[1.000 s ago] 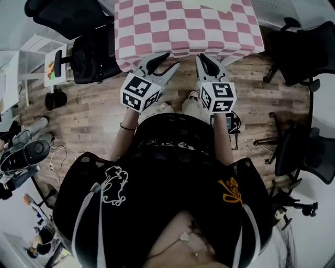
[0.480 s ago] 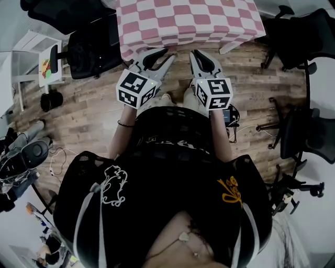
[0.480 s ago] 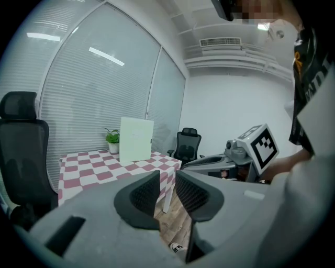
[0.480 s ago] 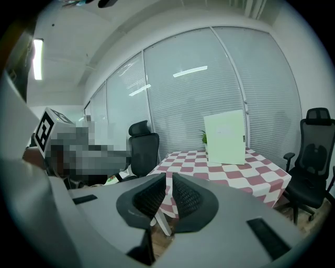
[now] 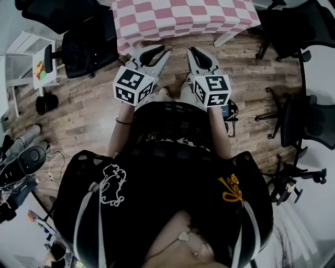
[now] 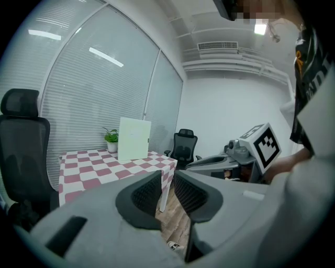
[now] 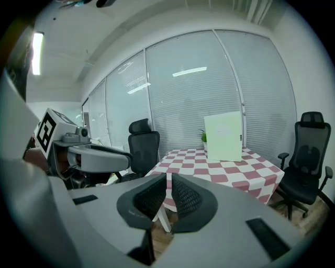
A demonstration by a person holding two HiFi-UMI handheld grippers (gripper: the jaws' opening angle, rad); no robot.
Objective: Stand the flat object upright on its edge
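The flat object is a pale square board [image 6: 134,138] that stands upright on the table's pink-and-white checked cloth [image 6: 99,167]. The right gripper view shows the same board [image 7: 224,137] on edge, well ahead of my jaws. In the head view only the near end of the table [image 5: 183,15] shows and the board is out of frame. My left gripper [image 5: 161,51] and right gripper [image 5: 192,51] hang side by side over the wood floor, short of the table. Both are shut with nothing between the pads [image 6: 148,191] [image 7: 188,196].
A small potted plant [image 6: 111,138] stands beside the board. Black office chairs surround the table: one at the left [image 5: 89,42], one at the right [image 5: 309,125], one beyond the far corner [image 6: 183,146]. A white shelf unit [image 5: 36,68] stands at the far left.
The left jaws have come together from partly spread. Both grippers and the table have shifted up in the head view as I stand further back from the table.
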